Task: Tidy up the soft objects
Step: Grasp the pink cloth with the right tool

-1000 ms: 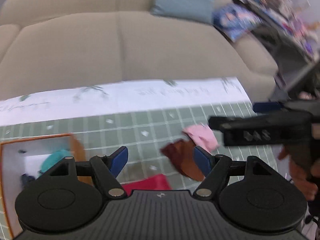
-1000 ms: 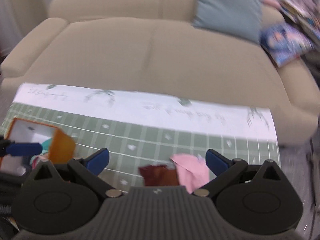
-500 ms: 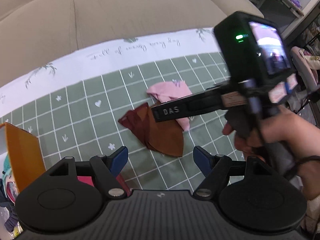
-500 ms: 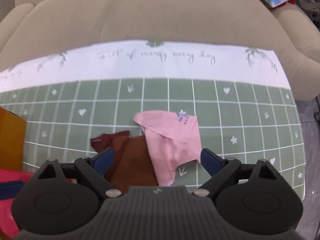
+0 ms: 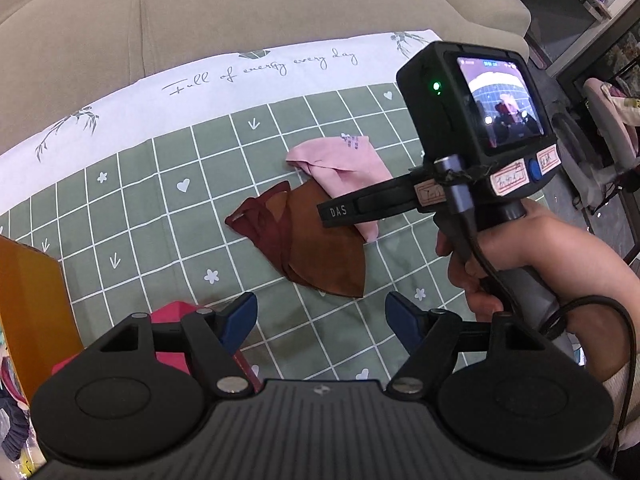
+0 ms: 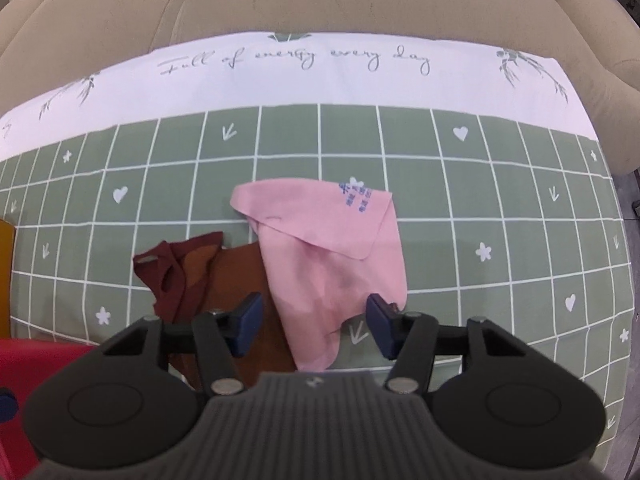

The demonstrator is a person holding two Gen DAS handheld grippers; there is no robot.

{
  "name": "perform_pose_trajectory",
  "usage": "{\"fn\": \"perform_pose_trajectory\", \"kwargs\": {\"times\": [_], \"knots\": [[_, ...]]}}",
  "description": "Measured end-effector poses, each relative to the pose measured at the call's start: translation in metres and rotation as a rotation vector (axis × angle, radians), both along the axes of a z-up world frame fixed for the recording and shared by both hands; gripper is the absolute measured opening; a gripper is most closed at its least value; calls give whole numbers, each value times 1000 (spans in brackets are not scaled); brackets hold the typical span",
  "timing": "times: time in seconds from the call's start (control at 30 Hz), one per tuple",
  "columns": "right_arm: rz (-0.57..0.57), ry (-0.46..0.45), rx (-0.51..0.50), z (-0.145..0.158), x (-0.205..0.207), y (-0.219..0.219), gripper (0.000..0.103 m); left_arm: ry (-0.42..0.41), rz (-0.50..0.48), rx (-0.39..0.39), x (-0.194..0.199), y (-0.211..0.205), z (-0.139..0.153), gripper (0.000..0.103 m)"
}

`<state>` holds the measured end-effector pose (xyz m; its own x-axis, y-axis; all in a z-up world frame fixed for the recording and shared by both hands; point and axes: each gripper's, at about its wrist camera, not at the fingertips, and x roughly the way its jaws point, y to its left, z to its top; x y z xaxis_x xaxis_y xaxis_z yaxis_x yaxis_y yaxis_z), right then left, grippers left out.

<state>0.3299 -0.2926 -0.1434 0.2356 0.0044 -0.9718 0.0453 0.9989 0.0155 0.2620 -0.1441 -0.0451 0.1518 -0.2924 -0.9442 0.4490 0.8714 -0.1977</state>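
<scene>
A pink cloth (image 6: 328, 248) lies on the green checked tablecloth (image 6: 480, 184), partly over a brown and maroon cloth (image 6: 200, 276). My right gripper (image 6: 315, 322) is open, its blue fingertips straddling the near end of the pink cloth just above it. In the left wrist view the pink cloth (image 5: 340, 164) and the brown cloth (image 5: 316, 248) lie ahead, with the right gripper's body (image 5: 472, 160) over them. My left gripper (image 5: 322, 320) is open and empty, hovering short of the brown cloth. A pink-red cloth (image 5: 172, 332) lies under its left finger.
An orange box (image 5: 28, 300) with soft items inside stands at the left edge. A beige sofa (image 6: 320, 0) runs along the table's far side. A red item (image 6: 24, 360) sits at the lower left of the right wrist view. Shelves and a chair stand at the right.
Both grippers have tilted down and moved closer to the table. The right gripper has come down over the pink cloth, which now sits between its fingers.
</scene>
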Motion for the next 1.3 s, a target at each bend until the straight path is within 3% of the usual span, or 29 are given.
{"fn": "perform_pose_trajectory", "kwargs": {"times": [0.17,0.2,0.23,0.37,0.53,0.67,0.97,1.07,1.13,1.2,1.23,1.3], "knots": [[-32,16,20,-14,-7,-10,25,17,6,15,2,-4,-10,86],[-42,-5,38,-14,-10,-14,8,21,9,17,2,-5,-13,86],[-44,-14,39,-14,-12,-16,1,26,11,19,2,-6,-15,86],[-37,-20,38,-12,-24,-25,0,28,7,27,0,-12,-22,86],[-123,-63,107,4,-65,-49,0,42,16,10,1,-24,-37,86],[-131,-93,36,10,-87,-54,0,60,63,44,4,-38,-55,85],[-149,-96,73,7,-89,-65,0,22,85,85,4,-60,-86,81],[-163,-102,76,9,-91,-69,0,-41,82,126,1,-65,-93,68],[-170,-106,78,10,-91,-71,0,-26,78,112,2,-63,-101,35],[-172,-104,79,9,-92,-72,0,26,122,87,3,-55,-110,16],[-171,-103,76,8,-94,-71,0,10,147,78,2,-50,-110,2],[-167,-100,63,7,-95,-69,0,6,163,66,1,-43,-111,1]]}}
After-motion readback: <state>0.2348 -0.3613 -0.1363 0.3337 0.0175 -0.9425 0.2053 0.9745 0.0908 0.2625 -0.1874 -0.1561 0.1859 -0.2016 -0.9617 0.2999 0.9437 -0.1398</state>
